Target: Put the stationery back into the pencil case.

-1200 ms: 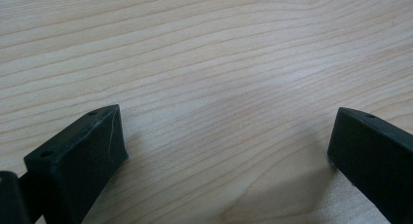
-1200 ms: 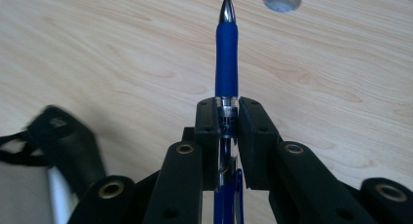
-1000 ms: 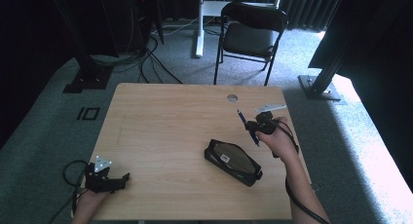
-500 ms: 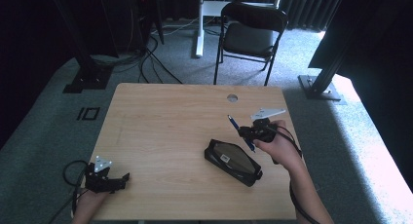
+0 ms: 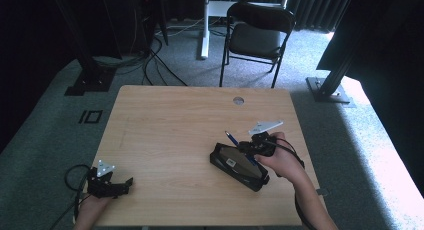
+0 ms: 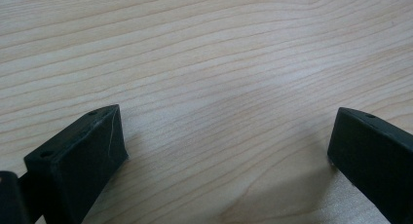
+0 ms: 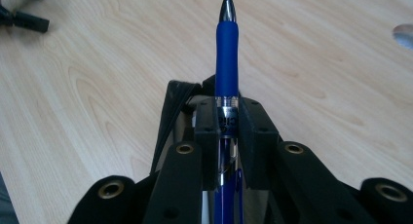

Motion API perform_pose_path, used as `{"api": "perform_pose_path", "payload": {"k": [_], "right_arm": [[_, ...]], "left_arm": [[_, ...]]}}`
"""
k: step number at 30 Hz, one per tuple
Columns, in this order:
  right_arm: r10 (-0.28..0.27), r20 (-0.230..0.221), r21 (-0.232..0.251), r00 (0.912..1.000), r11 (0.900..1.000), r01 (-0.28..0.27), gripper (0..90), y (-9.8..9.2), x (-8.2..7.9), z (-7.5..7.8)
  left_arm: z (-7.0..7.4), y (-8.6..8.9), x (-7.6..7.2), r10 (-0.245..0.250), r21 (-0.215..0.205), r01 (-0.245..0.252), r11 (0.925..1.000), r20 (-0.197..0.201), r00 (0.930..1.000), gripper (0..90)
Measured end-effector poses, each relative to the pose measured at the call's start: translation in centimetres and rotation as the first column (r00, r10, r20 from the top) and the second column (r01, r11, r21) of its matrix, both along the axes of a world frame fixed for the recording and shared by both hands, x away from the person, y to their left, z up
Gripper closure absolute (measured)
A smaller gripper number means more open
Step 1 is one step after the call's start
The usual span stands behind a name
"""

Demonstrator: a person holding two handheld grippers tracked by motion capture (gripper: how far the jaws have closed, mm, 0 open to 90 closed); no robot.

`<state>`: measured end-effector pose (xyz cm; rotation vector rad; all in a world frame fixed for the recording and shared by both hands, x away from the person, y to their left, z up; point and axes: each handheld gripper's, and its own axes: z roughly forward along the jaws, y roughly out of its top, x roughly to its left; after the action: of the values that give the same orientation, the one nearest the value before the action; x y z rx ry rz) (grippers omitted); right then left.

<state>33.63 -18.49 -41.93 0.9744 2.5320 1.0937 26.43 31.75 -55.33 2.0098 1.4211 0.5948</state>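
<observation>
Right gripper (image 7: pixel 227 136) clamps a blue ballpoint pen (image 7: pixel 227 58) over the black pencil case (image 5: pixel 240 165); left gripper (image 6: pixel 226 151) gapes near the wooden table (image 5: pixel 170 125) corner; label unreadable.

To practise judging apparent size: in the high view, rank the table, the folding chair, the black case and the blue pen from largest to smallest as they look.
1. table
2. folding chair, farther off, so truly bigger than it looks
3. black case
4. blue pen

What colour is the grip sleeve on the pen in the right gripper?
Blue, with a silver tip, on the pen; the right gripper view shows it best.
</observation>
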Motion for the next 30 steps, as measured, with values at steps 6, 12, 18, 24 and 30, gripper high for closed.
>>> {"api": "perform_pose_path", "payload": {"k": [6, 12, 18, 24, 30], "right_arm": [[0.030, -0.028, -0.051, 0.9992, 0.998, -0.031, 79.6, 0.7, 0.0, -1.6], [0.053, -0.067, -0.123, 0.9963, 0.991, -0.061, 79.5, 1.6, 0.1, -3.2], [0.061, -0.101, -0.172, 0.9930, 0.982, -0.078, 79.5, 2.2, 0.3, -4.5], [0.061, -0.141, -0.221, 0.9882, 0.971, -0.091, 79.5, 2.6, 0.6, -5.8], [0.077, -0.175, -0.205, 0.9815, 0.972, -0.113, 72.0, 2.6, 0.6, -6.3]], "left_arm": [[0.0, 0.0, 0.0, 0.000, -0.001, 0.000, 1.0000, 0.000, 1.0000, 0.6], [0.0, 0.0, 0.0, 0.001, -0.002, -0.001, 1.0000, -0.001, 1.0000, 0.6], [0.0, 0.0, 0.0, 0.001, -0.002, -0.001, 1.0000, -0.001, 1.0000, 0.6], [0.0, 0.0, 0.0, 0.001, -0.002, -0.001, 1.0000, -0.001, 1.0000, 0.6], [0.0, 0.0, 0.0, 0.001, -0.002, -0.001, 1.0000, -0.001, 1.0000, 0.6]]}}
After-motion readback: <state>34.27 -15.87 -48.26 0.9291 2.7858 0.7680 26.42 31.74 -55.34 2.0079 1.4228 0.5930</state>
